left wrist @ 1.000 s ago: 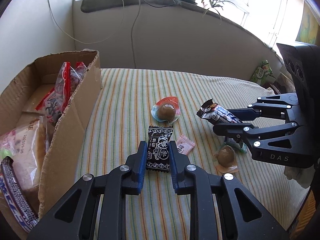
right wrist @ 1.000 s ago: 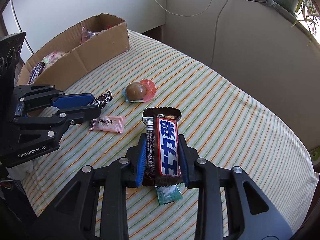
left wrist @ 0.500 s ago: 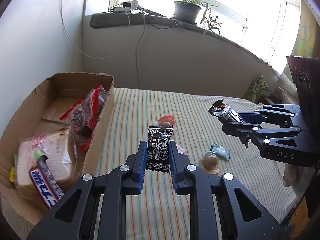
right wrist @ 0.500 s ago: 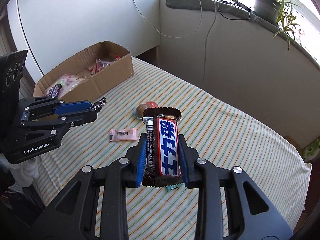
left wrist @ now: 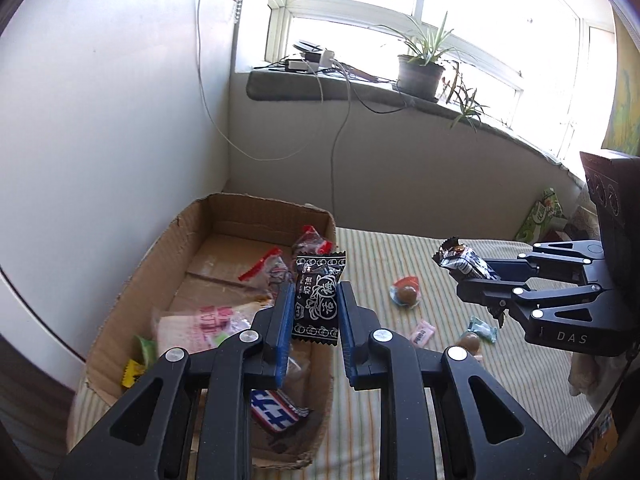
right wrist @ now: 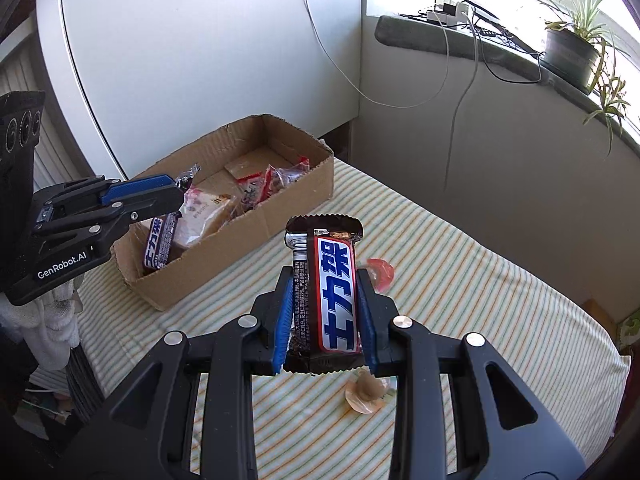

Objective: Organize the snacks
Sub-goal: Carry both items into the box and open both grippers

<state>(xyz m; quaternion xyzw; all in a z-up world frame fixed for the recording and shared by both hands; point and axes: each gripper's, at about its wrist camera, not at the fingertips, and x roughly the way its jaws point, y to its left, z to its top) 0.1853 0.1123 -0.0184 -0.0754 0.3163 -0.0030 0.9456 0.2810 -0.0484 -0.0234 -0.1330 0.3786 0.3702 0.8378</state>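
I have the left gripper (left wrist: 312,308) clamped on the black candy (left wrist: 318,300), hanging over the box (left wrist: 160,256), and the right gripper (right wrist: 325,304) pinched on the bar (right wrist: 326,296) above the striped cloth (right wrist: 500,300). The box sits at ten o'clock from the bar. I'd lower the candy into the bare floor at twelve o'clock (clear of the bread), release low, then bring the bar over the near wall.
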